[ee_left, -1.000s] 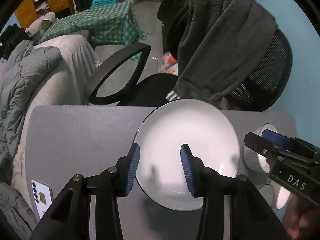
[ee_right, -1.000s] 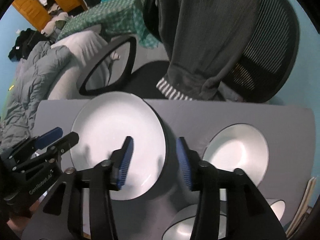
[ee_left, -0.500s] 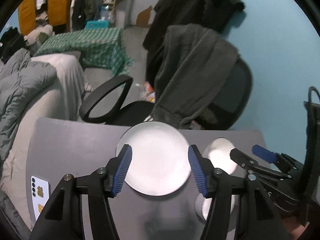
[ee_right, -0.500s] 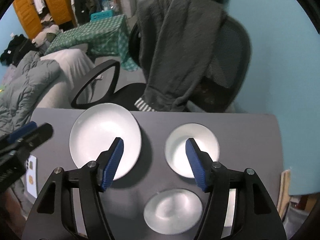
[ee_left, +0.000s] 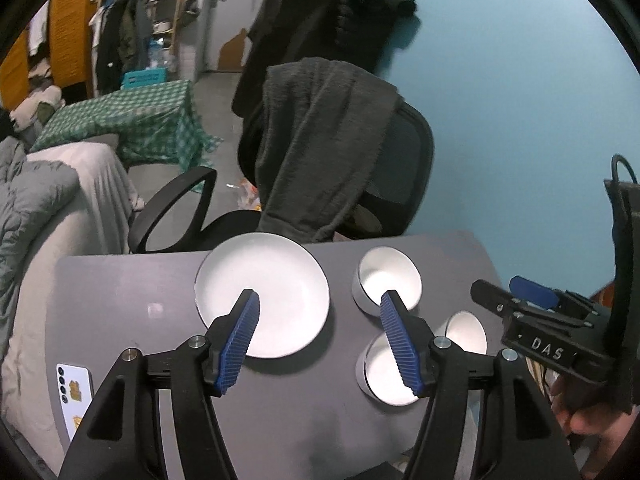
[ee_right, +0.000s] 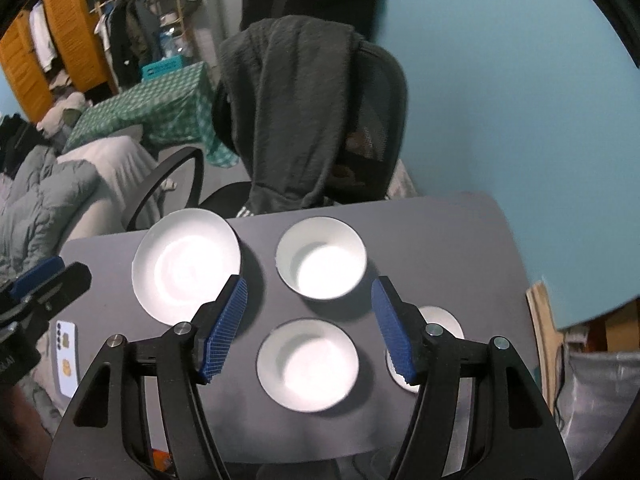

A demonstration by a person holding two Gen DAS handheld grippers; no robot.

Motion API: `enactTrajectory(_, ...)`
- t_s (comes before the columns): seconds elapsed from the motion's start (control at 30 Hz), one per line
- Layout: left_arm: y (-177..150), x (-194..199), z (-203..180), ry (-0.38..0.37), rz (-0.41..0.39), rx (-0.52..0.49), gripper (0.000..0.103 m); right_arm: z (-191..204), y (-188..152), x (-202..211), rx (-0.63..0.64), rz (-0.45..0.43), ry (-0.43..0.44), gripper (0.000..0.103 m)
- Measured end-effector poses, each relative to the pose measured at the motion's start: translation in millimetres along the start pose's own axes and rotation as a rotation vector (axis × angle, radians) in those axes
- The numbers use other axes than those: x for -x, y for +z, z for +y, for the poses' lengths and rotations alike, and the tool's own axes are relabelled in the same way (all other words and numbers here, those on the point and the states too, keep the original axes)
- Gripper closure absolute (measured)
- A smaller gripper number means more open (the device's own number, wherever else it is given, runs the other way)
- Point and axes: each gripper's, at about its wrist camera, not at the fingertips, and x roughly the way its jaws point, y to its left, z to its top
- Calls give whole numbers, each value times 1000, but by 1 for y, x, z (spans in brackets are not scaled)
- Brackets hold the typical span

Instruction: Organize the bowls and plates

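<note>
Above the gray table (ee_right: 440, 240), both grippers' fingers (ee_right: 228, 320) have just spread apart with nothing between them, so next go down slowly over the near bowl (ee_right: 307, 364), then the far bowl (ee_right: 321, 257) beside the plate (ee_right: 186, 264).

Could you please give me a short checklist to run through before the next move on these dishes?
1. Left gripper empty, jaws apart: ok.
2. Right gripper empty, jaws apart: ok.
3. Plate flat on the table, untouched: ok.
4. Three bowls in view, far bowl, near bowl, right bowl: ok.
5. Bowls stacked: not ok, all separate.
6. Phone clear of dishes: ok.
</note>
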Motion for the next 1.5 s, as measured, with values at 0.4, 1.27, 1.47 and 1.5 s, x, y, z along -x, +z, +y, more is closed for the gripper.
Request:
enactTrajectory(0.4, -13, 17, -26, -50, 20, -120, 38, -24, -33, 34, -120, -10, -28, 38)
enactTrajectory(1.27, -16, -14, -53, -78, 100, -221, 38, -63, -52, 37, -222, 26, -73, 38)
enactTrajectory(1.47, -20, -30, -59, -73, 129, -240, 38, -72, -57, 26, -226, 53, -92, 38)
enactTrajectory(1.5, -21, -33, -61, -66, 134, -245, 38, -74, -58, 23, -227, 61, -90, 38)
